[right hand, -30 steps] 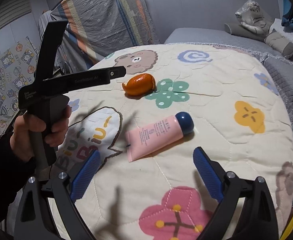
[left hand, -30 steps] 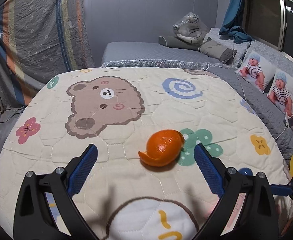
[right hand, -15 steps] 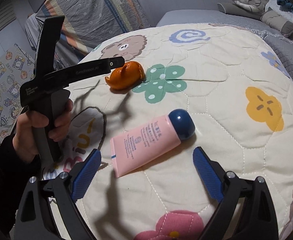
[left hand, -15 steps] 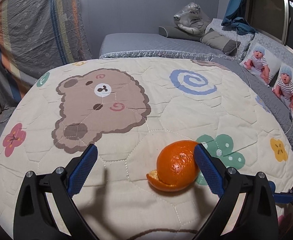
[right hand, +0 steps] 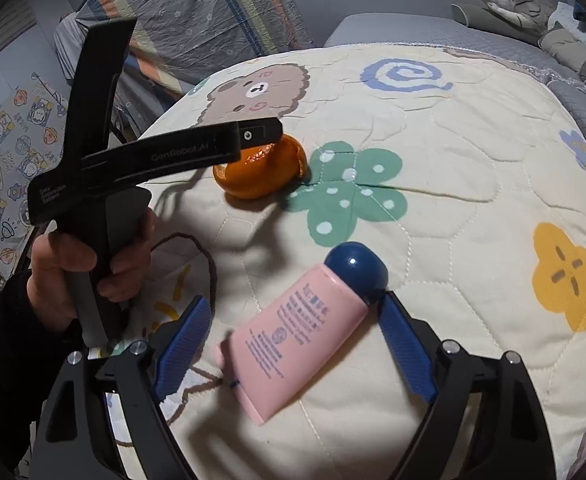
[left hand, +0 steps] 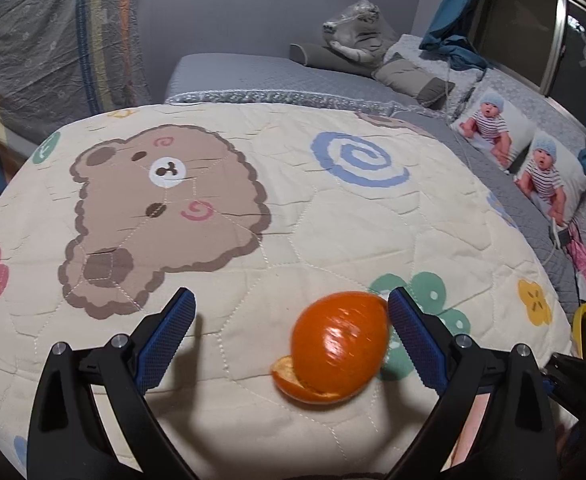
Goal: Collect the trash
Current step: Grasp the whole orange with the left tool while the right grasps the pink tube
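The left gripper (left hand: 289, 340) has its ribbed blue fingers (left hand: 413, 340) spread wide, and the glossy, rounded orange peel (left hand: 335, 350) lies on the quilt between them, against the right-hand one and well clear of the other. The right gripper's (right hand: 293, 350) fingers (right hand: 181, 346) have just been narrowing but stand apart around the smooth pink tube (right hand: 293, 338), its dark blue domed cap (right hand: 355, 270) just beside the right-hand finger. Both things rest on a soft, stitched cream quilt (right hand: 473, 152) printed with a bear and flowers.
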Available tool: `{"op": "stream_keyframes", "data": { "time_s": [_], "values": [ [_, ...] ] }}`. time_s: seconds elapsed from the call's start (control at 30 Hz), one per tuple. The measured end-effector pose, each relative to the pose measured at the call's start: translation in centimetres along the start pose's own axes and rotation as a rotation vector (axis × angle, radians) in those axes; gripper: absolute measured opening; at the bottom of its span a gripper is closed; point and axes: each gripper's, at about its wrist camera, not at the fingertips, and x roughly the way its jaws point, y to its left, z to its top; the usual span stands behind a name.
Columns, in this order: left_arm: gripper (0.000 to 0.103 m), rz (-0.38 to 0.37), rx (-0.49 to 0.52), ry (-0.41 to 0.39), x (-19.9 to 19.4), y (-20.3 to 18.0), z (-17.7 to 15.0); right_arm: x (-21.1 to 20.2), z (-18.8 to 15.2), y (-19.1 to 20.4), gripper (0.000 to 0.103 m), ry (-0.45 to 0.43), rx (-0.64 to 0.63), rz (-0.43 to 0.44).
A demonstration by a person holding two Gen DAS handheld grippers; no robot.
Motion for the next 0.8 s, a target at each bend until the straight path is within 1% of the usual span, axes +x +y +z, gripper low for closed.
{"op": "stream_keyframes", "data": {
  "time_s": [0.13, 0.17, 0.2, 0.27, 0.4, 0.47, 0.53, 0.6, 0.63, 0.67, 0.7, 0.73, 0.77, 0.8],
  "values": [
    [0.092, -0.057, 0.010, -0.004, -0.5, -0.3, -0.1, 0.0, 0.1, 0.2, 0.083, 0.008, -0.015, -0.004],
    [0.092, -0.059, 0.028, -0.002, -0.6, -0.5, -0.1, 0.1, 0.0, 0.3, 0.083, 0.010, -0.017, -0.005],
    [0.092, -0.043, 0.045, 0.003, -0.4, -0.8, 0.0, 0.1, 0.0, 0.3, 0.083, 0.011, -0.017, -0.005],
    [0.092, -0.042, 0.058, 0.019, 0.2, -1.0, -0.1, 0.2, 0.0, 0.3, 0.083, 0.016, -0.021, -0.007],
    [0.092, -0.008, 0.077, 0.050, 1.7, -1.2, -0.3, 0.5, 0.3, 0.5, 0.083, 0.018, -0.031, -0.011],
    [0.085, -0.011, 0.076, 0.059, 2.1, -1.1, -0.2, 0.7, 0.5, 0.6, 0.082, 0.019, -0.039, -0.017],
    [0.084, -0.010, 0.074, 0.062, 2.3, -1.1, -0.1, 0.9, 0.6, 0.8, 0.082, 0.021, -0.048, -0.022],
    [0.078, -0.008, 0.089, 0.065, 2.5, -1.3, -0.1, 1.1, 0.7, 0.9, 0.079, 0.023, -0.059, -0.029],
    [0.068, -0.011, 0.095, 0.067, 2.6, -1.4, -0.1, 1.2, 0.7, 1.1, 0.077, 0.024, -0.069, -0.036],
    [0.063, -0.017, 0.099, 0.072, 2.7, -1.5, -0.1, 1.4, 0.7, 1.1, 0.076, 0.024, -0.075, -0.040],
    [0.059, -0.028, 0.106, 0.074, 2.8, -1.7, -0.2, 1.4, 0.7, 1.2, 0.075, 0.027, -0.079, -0.044],
    [0.051, -0.040, 0.114, 0.074, 2.8, -1.9, -0.2, 1.5, 0.7, 1.3, 0.072, 0.029, -0.087, -0.050],
    [0.046, -0.047, 0.120, 0.073, 2.7, -2.0, -0.3, 1.5, 0.7, 1.4, 0.067, 0.029, -0.095, -0.056],
    [0.044, -0.044, 0.128, 0.070, 2.5, -2.2, -0.4, 1.6, 0.7, 1.4, 0.064, 0.029, -0.103, -0.064]
  ]
}}
